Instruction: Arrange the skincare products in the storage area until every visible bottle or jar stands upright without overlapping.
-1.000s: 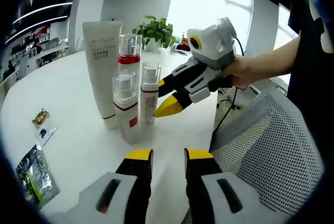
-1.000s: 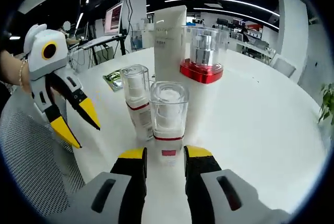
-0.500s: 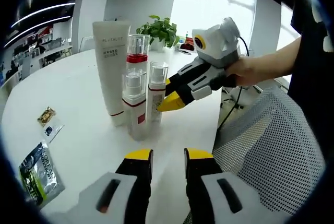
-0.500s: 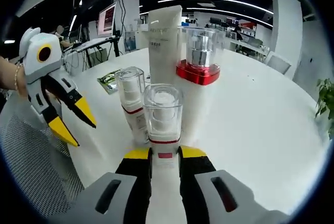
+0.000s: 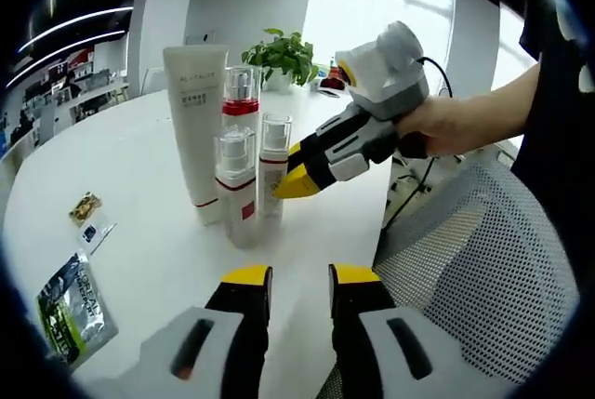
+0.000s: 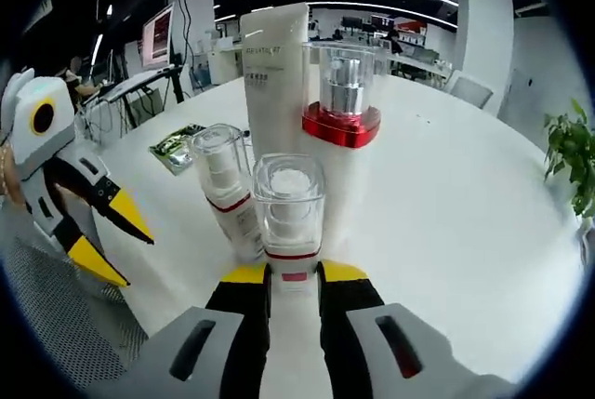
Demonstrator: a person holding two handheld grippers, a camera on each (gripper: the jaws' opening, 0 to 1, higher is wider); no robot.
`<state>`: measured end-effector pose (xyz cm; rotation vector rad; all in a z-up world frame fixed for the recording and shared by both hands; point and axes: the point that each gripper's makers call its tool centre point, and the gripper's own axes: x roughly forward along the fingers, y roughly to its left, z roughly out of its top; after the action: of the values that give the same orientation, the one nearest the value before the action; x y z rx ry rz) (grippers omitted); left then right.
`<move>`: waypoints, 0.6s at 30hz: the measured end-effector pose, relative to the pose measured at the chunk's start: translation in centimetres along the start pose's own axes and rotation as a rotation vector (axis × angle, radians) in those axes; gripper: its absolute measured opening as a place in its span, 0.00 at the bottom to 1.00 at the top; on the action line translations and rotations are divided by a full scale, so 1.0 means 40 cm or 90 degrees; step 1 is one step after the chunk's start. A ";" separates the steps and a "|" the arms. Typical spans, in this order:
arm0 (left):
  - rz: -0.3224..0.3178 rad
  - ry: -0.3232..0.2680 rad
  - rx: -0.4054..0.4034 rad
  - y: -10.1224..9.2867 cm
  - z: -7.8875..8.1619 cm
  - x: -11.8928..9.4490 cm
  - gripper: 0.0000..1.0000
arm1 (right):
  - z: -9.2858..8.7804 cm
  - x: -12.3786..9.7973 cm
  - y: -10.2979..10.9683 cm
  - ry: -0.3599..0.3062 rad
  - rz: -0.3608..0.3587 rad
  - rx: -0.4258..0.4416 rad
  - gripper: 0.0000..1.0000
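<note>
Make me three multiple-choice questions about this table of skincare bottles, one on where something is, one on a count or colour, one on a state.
1. The sachets lie where in the left gripper view?
A. lower left
B. on the chair
C. atop the tube

2. How many bottles with clear caps stand by the tube?
A. one
B. three
C. five

3. The right tool is
A. wide open
B. shut on the small bottle
C. holding a sachet

Answers: 1 A, the sachets lie on the table. 2 B, three beside the tube. 3 B, the right tool pinches the small bottle.
</note>
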<state>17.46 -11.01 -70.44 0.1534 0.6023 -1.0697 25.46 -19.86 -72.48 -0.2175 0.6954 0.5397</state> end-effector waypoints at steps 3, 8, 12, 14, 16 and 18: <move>-0.023 0.005 0.008 -0.006 -0.004 -0.013 0.18 | 0.002 -0.001 -0.003 0.002 -0.031 0.022 0.19; -0.043 0.014 0.037 -0.001 -0.022 -0.045 0.18 | 0.008 -0.002 0.001 -0.004 -0.081 0.058 0.19; -0.027 0.003 0.035 0.024 -0.026 -0.088 0.21 | 0.015 -0.005 0.009 -0.011 -0.115 0.075 0.19; -0.030 -0.003 0.022 0.029 -0.031 -0.107 0.26 | 0.017 -0.005 0.011 -0.009 -0.124 0.078 0.19; -0.030 -0.007 0.020 0.033 -0.039 -0.122 0.30 | 0.019 -0.008 0.012 -0.012 -0.137 0.085 0.19; -0.027 -0.004 0.020 0.037 -0.046 -0.132 0.34 | 0.018 -0.010 0.013 -0.015 -0.143 0.098 0.19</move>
<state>16.24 -5.46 -69.42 0.1656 0.5850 -1.1211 25.34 -19.33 -71.69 -0.1424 0.6761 0.2718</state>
